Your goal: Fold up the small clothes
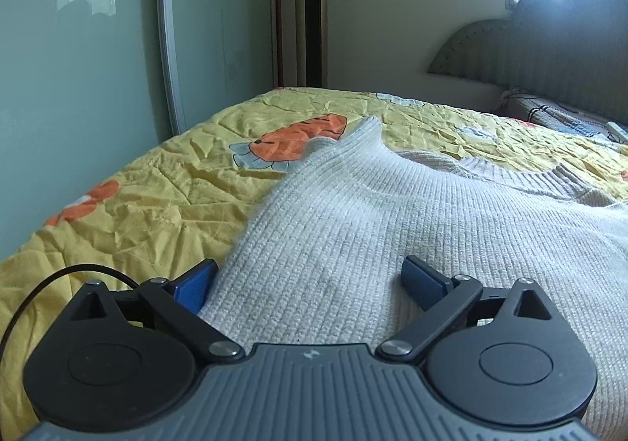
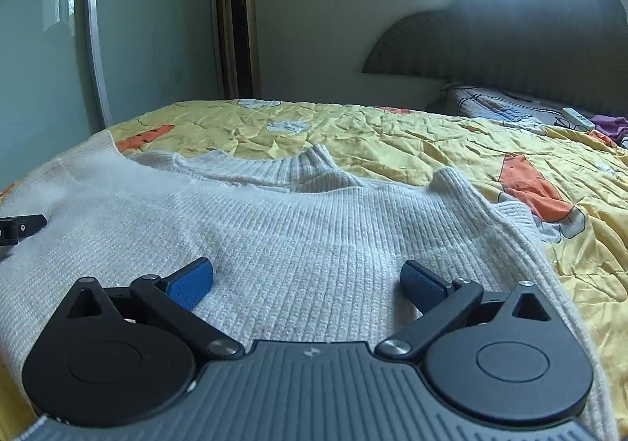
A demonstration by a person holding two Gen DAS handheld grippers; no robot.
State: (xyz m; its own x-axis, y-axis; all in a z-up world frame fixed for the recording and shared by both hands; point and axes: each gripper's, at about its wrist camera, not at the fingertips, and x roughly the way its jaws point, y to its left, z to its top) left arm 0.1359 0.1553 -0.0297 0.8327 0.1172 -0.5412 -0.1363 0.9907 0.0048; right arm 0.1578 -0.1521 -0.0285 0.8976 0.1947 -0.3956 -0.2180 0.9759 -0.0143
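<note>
While your two tongs, left (image 1: pixel 310 280) and right (image 2: pixel 306 280), are gaping wide and holding nothing, one sweater (image 1: pixel 392 236) is lying on the bed (image 1: pixel 137 197), its lower part hiding beneath them.

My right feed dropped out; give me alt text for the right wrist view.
The open right gripper hangs low over a white knit sweater spread on a yellow bedspread, its jaws holding nothing. The left gripper shows at the left edge.

Sweater (image 1: pixel 392 229) hem hidden (tool-covered).
</note>
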